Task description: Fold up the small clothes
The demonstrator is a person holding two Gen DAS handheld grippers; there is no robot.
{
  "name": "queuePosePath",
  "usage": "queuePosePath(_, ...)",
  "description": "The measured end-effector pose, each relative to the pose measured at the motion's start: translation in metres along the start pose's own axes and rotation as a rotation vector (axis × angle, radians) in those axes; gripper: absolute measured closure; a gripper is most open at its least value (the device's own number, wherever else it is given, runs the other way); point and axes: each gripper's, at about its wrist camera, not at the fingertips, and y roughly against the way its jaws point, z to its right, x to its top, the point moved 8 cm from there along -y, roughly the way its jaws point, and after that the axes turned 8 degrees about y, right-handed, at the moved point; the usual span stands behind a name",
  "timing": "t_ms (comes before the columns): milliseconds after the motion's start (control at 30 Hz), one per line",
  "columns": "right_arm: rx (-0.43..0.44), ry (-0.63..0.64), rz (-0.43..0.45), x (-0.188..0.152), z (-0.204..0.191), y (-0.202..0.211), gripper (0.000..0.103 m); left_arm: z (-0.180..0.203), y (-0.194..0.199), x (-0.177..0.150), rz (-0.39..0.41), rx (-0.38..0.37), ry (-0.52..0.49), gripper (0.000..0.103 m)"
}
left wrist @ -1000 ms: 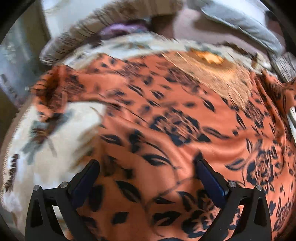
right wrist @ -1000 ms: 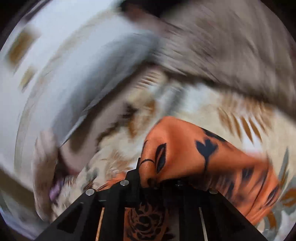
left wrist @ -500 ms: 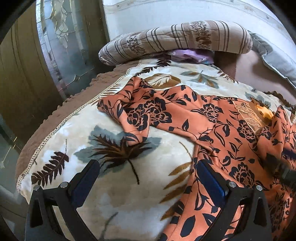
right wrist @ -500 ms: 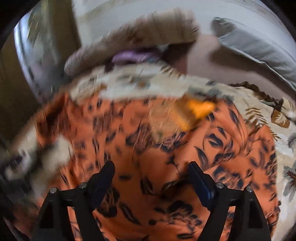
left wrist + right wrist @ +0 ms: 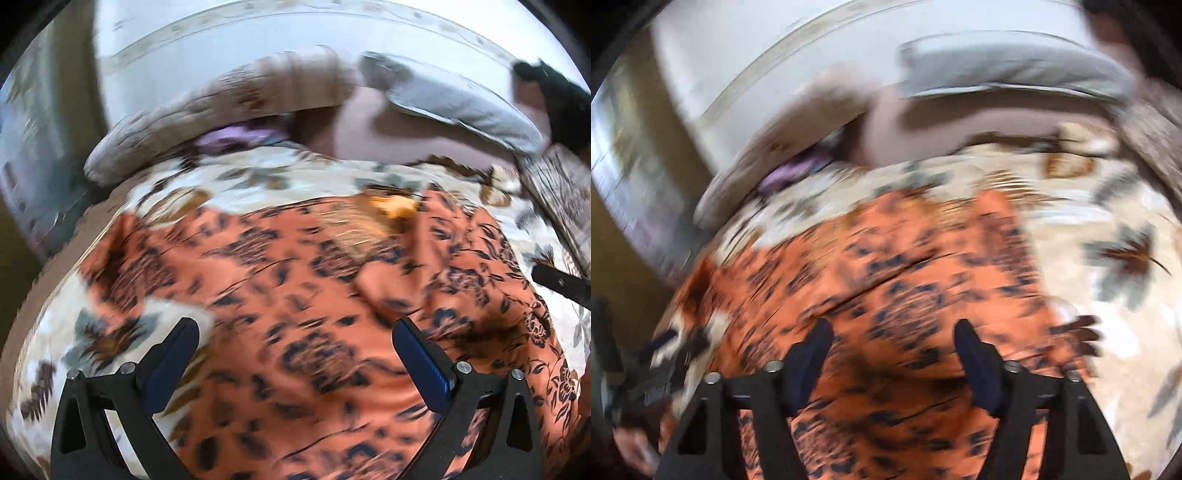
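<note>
The orange floral garment point(image 5: 295, 314) is spread flat on the leaf-patterned bed cover point(image 5: 258, 177), presumably laid out for folding, reaching toward the pillows at twelve o'clock. The left gripper point(image 5: 295, 354) is held above it with fingers spread, nothing pinched. The right gripper point(image 5: 894, 354) fingers are closing, nothing yet gripped between them.

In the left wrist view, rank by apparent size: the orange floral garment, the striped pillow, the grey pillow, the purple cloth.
1. Orange floral garment, though nearest the camera.
2-3. Striped pillow and grey pillow look alike; motion blur prevents ranking.
4. Purple cloth, mostly hidden under the striped pillow.
</note>
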Motion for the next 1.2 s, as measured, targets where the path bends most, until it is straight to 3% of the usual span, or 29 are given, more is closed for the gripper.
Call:
queuePosePath(133, -0.082, 0.017, -0.021, 0.011, 0.011, 0.003, 0.039, 0.046, -0.017, 0.024, 0.016, 0.045, -0.09, 0.0)
queuePosePath(267, -0.283, 0.148, -0.007, 0.021, 0.01, 0.014, 0.039, 0.077, -0.044, 0.04, 0.0, 0.119, -0.142, 0.0)
queuePosePath(767, -0.331, 0.148, -0.002, 0.025, 0.03, 0.032, 0.039, 0.14, -0.107, 0.043, -0.051, 0.223, -0.273, 0.002)
queuePosePath(833, -0.329, 0.152, -0.001, 0.025, 0.028, 0.032, 0.039, 0.143, -0.11, 0.042, -0.049, 0.215, -0.284, 0.018)
queuePosePath(933, -0.333, 0.165, 0.008, 0.026, 0.025, 0.033, 0.039, 0.146, -0.117, 0.038, -0.091, 0.181, -0.287, 0.058)
queuePosePath(1033, -0.335, 0.165, 0.013, 0.027, 0.025, 0.033, 0.039, 0.146, -0.119, 0.038, -0.103, 0.156, -0.267, 0.078)
queuePosePath(1200, -0.341, 0.17, 0.019, 0.027, 0.025, 0.033, 0.039, 0.146, -0.114, 0.043, -0.088, 0.128, -0.254, 0.093)
